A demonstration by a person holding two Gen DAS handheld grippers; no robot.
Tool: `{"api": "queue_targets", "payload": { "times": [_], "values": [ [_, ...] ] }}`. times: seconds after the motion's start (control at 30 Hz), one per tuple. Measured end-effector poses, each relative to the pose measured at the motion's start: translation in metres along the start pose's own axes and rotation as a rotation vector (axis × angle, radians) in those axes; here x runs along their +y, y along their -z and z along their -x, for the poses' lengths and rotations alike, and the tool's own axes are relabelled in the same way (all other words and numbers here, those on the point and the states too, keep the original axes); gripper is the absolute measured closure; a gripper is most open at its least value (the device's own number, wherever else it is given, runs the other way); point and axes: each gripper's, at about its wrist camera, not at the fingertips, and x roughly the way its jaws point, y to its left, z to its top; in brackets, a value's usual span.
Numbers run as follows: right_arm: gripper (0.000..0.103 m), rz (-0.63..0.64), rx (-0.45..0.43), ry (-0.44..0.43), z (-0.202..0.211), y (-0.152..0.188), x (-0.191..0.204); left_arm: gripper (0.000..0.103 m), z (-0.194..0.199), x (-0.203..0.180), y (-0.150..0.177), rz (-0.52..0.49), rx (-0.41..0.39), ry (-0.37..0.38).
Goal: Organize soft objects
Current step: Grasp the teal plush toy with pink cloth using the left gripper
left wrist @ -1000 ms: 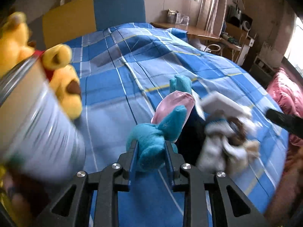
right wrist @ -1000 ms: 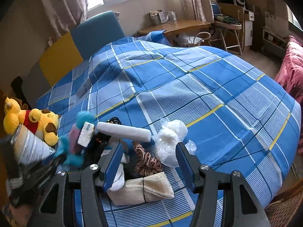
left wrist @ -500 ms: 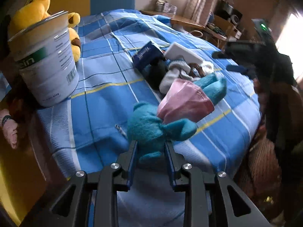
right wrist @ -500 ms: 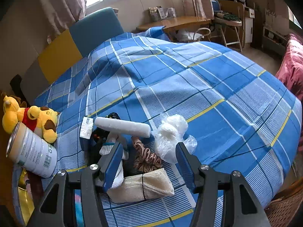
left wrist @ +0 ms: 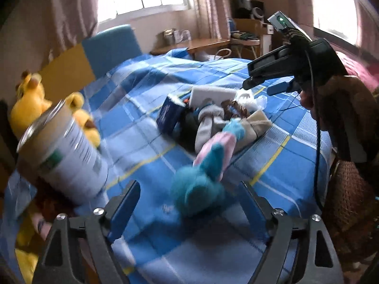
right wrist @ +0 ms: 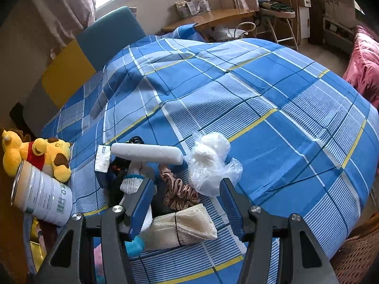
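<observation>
A teal and pink plush toy [left wrist: 201,189] lies on the blue checked bedspread [left wrist: 132,127] between the fingers of my left gripper [left wrist: 189,189]. Its jaws are opening and stand wide, and neither pad touches the toy. Just beyond lies a pile of soft things: a white roll [right wrist: 146,152], a sock with a blue band [right wrist: 133,177], a brown scrunchie [right wrist: 180,191], a beige folded cloth [right wrist: 184,227] and a clear bag of white stuffing [right wrist: 208,163]. My right gripper [right wrist: 188,184] hovers open over the scrunchie, holding nothing. A tip of the teal toy [right wrist: 135,246] shows under its left finger.
A yellow plush bear [right wrist: 38,153] and a white tin can [right wrist: 42,201] sit at the bed's left edge. A tissue pack [right wrist: 102,158] lies beside the pile. A wicker basket [left wrist: 348,201] stands off the bed's right side. A desk [right wrist: 208,20] is behind the bed.
My left gripper's jaws have spread wide and let go of the teal plush, which now rests on the bedspread near the pile. The right gripper has stayed put.
</observation>
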Motion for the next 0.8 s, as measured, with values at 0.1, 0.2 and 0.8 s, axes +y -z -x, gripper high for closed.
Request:
{"api": "queue_targets", "payload": {
  "times": [0.1,0.2,0.8],
  "values": [
    [0.044,-0.009,0.011,-0.01,-0.003,-0.001,-0.001,0.015,-0.019,-0.004,-0.01,-0.043,0.008,-0.008],
    [0.044,-0.005,0.017,-0.014,-0.004,-0.001,0.0,0.015,-0.042,-0.006,-0.019,-0.065,0.04,0.029],
    [0.039,0.186,0.201,0.045,-0.049,0.018,0.033,0.079,-0.004,0.029,0.023,0.306,0.062,0.173]
  ]
}}
